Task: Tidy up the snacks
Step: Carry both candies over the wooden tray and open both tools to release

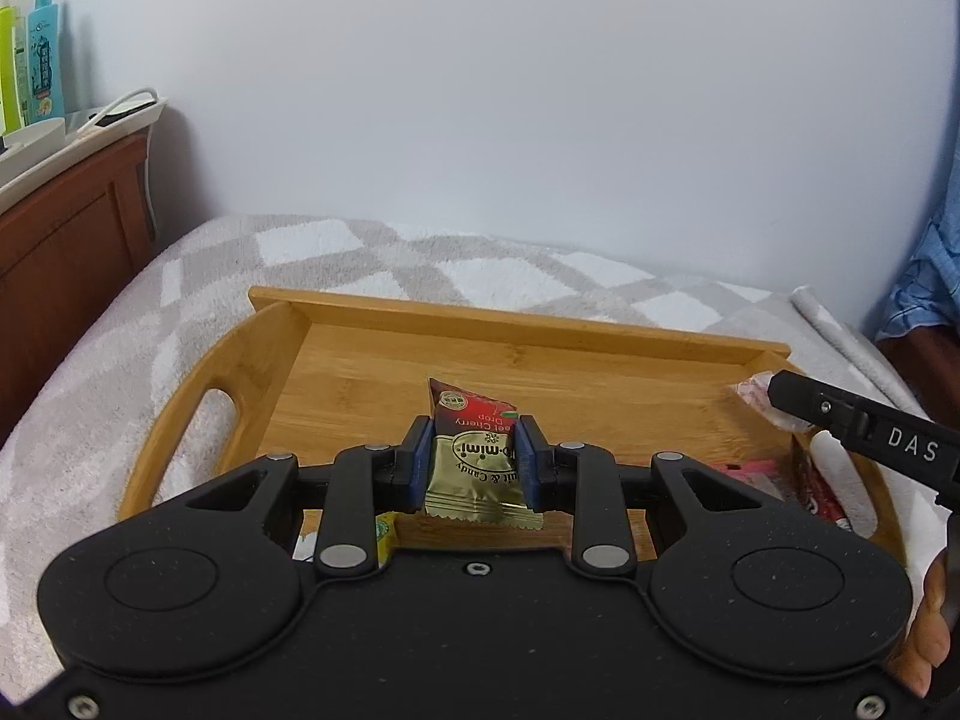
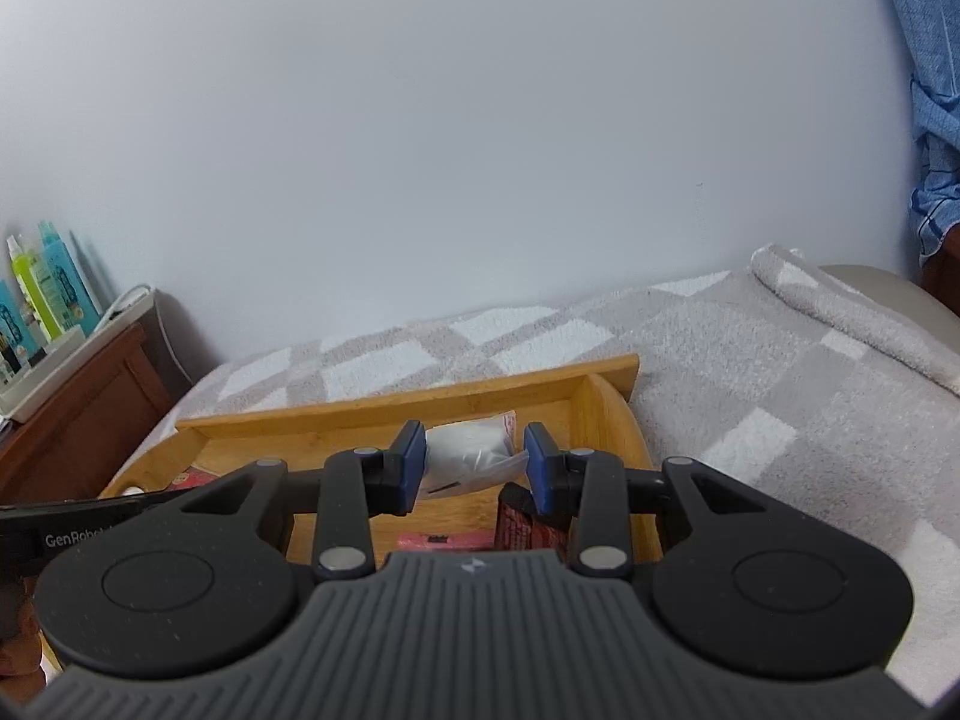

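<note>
The left gripper [image 1: 474,459] clamps a red-and-gold candy packet [image 1: 474,450], long axis pointing away along the fingers, over the middle of the wooden tray [image 1: 384,360], tilted down toward its floor. The right gripper [image 2: 475,465] pinches a white wrapped snack [image 2: 474,453] near the tray's far right corner, angled down less steeply. More red packets [image 2: 522,525] lie below it, near right.
</note>
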